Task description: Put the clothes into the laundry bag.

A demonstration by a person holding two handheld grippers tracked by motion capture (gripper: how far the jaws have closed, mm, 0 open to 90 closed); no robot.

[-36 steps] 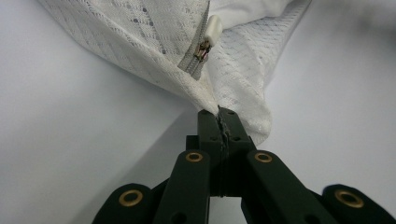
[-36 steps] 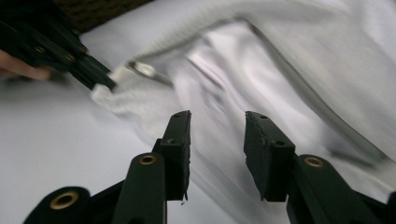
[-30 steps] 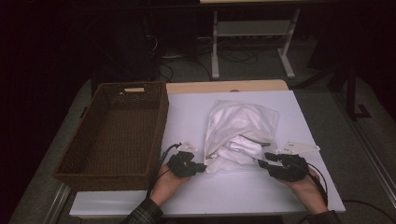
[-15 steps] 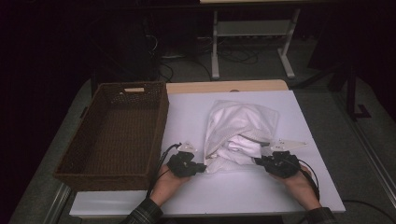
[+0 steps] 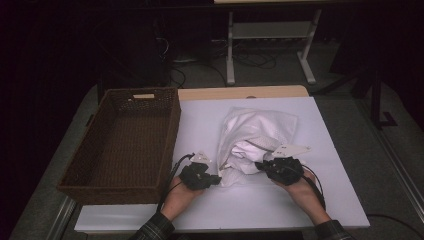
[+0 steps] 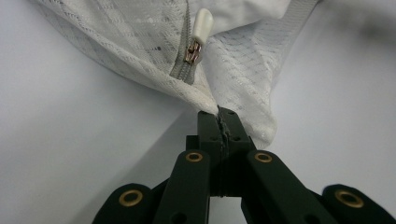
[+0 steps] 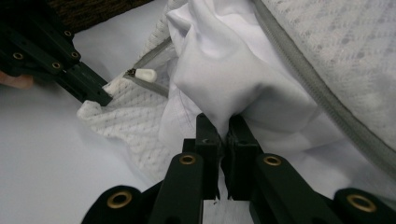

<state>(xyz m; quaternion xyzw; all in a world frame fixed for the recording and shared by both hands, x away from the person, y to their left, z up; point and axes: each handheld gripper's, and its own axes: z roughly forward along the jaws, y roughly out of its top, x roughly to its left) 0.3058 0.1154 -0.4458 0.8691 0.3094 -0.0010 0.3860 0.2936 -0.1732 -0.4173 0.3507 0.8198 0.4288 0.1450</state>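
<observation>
Two grippers work on one white mesh bag (image 5: 257, 140) that lies on the white bench (image 5: 200, 120). The left gripper (image 5: 216, 179) has its fingers (image 6: 208, 130) clenched tight on the near corner of the bag, so a bit of mesh sticks out between them. Just past those fingers, a grey zipper (image 6: 183, 60) runs up the bag. Its small white pull (image 6: 201, 23) sits a little way beyond the tips, not touching them.

The right gripper (image 5: 260, 166) has just been closing its fingers (image 7: 208, 135). Now they pinch a soft fold of white cloth (image 7: 219, 74) that bulges out of the open bag. The cloth puffs up right above the tips. The mesh of the bag lies to both sides of these fingers, and the grey zipper edge (image 7: 299, 79) runs past on their right side. Farther off to their left, the left gripper (image 7: 100, 95) shows in the right gripper view, holding the mesh corner, with the white pull (image 7: 144, 73) just beside it.

The bag sits between the two grippers and stretches away from them across the bench. A brown basket (image 5: 165, 130) stands on the bench on the far side of the left gripper, well apart from the bag. Each gripper is held by a hand (image 5: 177, 197) that comes from the near edge of the bench.
</observation>
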